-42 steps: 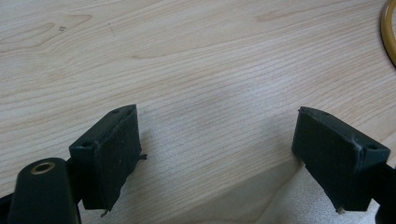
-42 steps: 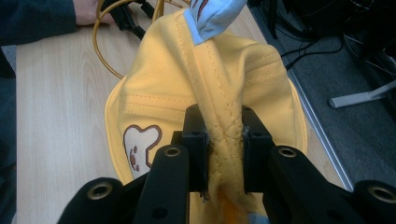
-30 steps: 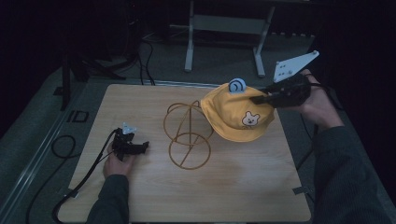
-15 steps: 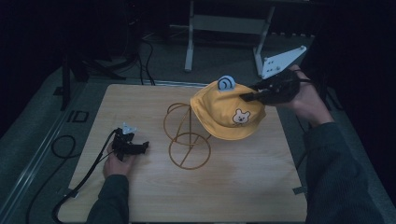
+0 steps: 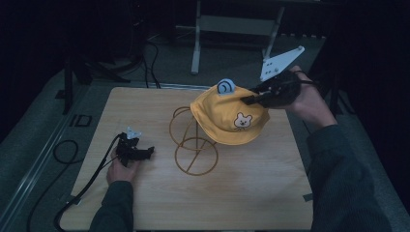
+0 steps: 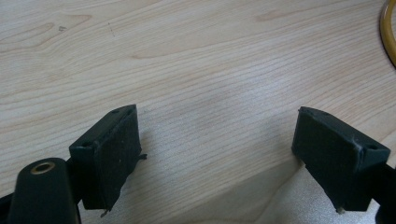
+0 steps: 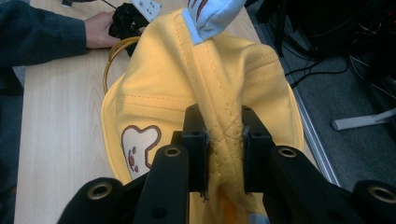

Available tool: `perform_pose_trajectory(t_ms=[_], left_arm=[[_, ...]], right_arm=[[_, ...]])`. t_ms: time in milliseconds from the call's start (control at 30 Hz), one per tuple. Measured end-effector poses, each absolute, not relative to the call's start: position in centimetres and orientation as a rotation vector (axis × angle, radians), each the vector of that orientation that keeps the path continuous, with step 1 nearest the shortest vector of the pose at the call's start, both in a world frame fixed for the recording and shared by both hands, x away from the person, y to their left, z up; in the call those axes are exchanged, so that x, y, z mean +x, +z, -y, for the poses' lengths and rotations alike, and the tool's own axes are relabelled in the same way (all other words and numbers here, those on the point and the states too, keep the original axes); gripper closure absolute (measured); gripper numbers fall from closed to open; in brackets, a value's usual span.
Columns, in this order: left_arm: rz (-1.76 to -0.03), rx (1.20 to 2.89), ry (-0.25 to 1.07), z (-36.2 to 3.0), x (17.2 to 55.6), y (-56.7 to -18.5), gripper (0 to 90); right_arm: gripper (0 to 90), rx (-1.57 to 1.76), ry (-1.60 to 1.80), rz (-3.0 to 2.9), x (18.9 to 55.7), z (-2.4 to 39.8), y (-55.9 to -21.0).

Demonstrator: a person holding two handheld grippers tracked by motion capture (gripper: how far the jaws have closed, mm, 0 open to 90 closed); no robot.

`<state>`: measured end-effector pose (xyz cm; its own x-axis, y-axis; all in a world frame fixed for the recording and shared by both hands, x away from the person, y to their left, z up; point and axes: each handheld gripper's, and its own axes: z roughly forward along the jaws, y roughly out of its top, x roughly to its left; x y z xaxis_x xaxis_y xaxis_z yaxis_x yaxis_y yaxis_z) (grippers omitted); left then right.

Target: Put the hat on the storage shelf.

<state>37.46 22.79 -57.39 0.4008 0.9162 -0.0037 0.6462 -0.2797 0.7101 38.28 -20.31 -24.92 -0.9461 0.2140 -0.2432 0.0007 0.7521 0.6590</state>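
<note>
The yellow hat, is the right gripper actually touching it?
Touching. In the right gripper view, the right gripper has its jaws shut on a fold of the yellow hat, fabric pinched between them.

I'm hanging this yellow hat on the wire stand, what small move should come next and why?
Probably carry the yellow hat a little further over the wire stand and lower it: the right hand-held gripper pinches its brim and the hat hangs beside the stand's top loop, not on it.
</note>
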Motion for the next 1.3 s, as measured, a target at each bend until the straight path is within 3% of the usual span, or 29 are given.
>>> perform_pose_trajectory(t_ms=[1300], left_arm=[[-1.326,2.026,0.548,-22.8,37.5,-57.4,15.2]], right_arm=[[76.1,0.105,0.950,-2.683,38.6,15.6,-24.3]])
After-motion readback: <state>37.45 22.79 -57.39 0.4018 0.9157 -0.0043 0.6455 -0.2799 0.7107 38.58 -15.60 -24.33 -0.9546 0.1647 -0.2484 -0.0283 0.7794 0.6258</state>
